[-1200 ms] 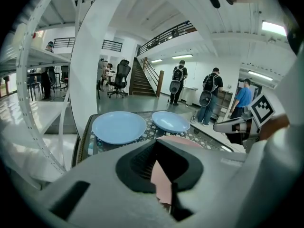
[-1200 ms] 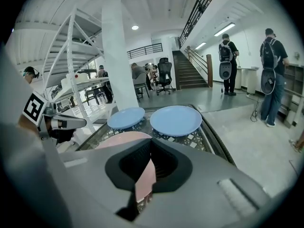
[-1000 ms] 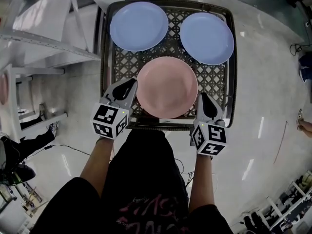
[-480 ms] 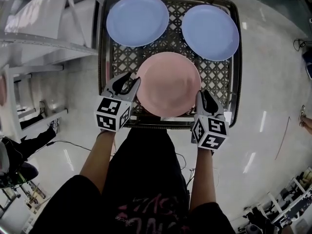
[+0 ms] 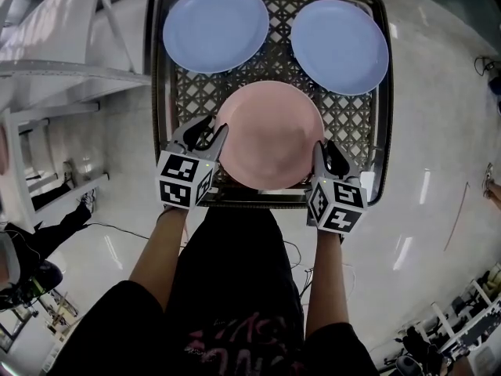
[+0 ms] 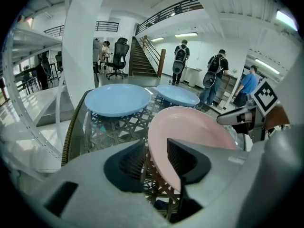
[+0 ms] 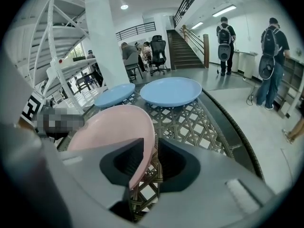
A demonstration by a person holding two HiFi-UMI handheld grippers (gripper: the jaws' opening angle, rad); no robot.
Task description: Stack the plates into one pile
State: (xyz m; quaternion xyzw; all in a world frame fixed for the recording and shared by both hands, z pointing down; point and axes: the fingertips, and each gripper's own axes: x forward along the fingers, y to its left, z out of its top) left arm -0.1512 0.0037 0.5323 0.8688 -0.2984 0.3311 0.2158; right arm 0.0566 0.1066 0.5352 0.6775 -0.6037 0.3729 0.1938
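A pink plate (image 5: 270, 134) lies on the near half of a wicker lattice table (image 5: 354, 128). Two blue plates rest at the far side, one left (image 5: 215, 27) and one right (image 5: 339, 45). My left gripper (image 5: 210, 135) straddles the pink plate's left rim (image 6: 161, 141). Its jaws are opening, with a gap between rim and outer pad (image 6: 130, 160). My right gripper (image 5: 325, 159) straddles the right rim (image 7: 142, 146). Its jaws are opening too, and the rim stands loose between them. Both blue plates (image 6: 118, 99) (image 7: 171, 91) show beyond the pink one.
A white metal frame structure (image 5: 70, 61) stands close to the table's left side. The table's dark rim (image 5: 380, 92) runs along the right. Several people (image 6: 216, 75) stand far off near a staircase (image 7: 183, 44). A cable (image 5: 102, 237) lies on the floor at left.
Both grippers were shut on the pink plate's rim a second ago; their jaws have spread apart. The plate stays on the table's near half.
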